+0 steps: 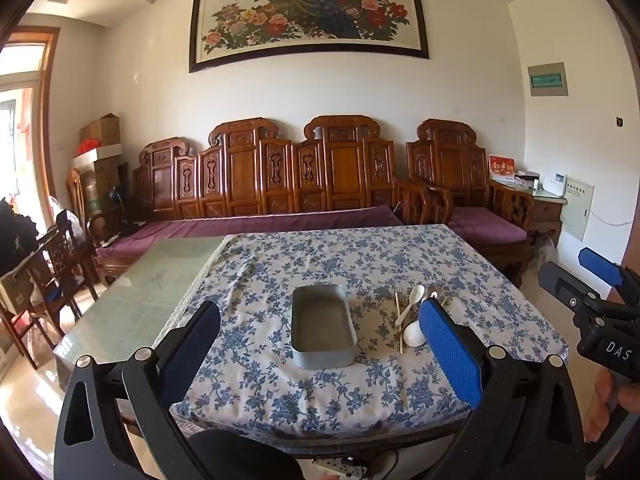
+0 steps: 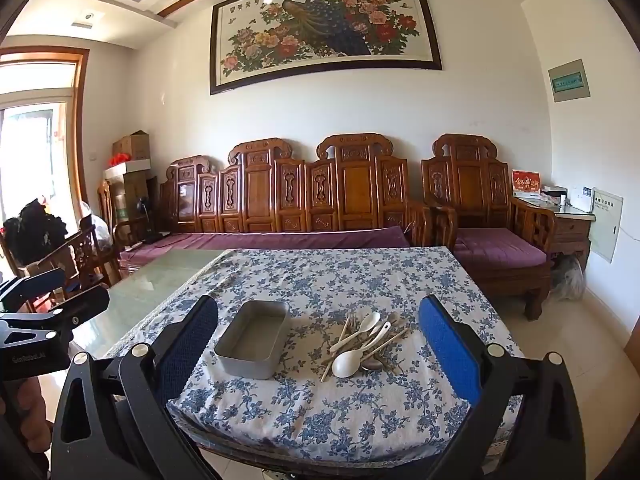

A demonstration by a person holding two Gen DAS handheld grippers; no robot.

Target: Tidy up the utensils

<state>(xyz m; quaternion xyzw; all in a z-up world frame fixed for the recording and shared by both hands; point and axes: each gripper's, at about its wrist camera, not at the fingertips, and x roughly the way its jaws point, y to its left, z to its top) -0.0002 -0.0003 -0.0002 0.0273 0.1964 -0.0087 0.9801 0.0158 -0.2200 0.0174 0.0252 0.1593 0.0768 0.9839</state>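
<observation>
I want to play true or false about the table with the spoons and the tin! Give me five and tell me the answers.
1. The tin has spoons in it. False: it is empty.
2. The utensils lie in a pile on the cloth, beside the tin. True.
3. The left gripper is holding a white spoon. False: it is open and holds nothing.
4. The right gripper is open. True.
5. The cloth covers the whole table. False: bare table shows at one end.
</observation>
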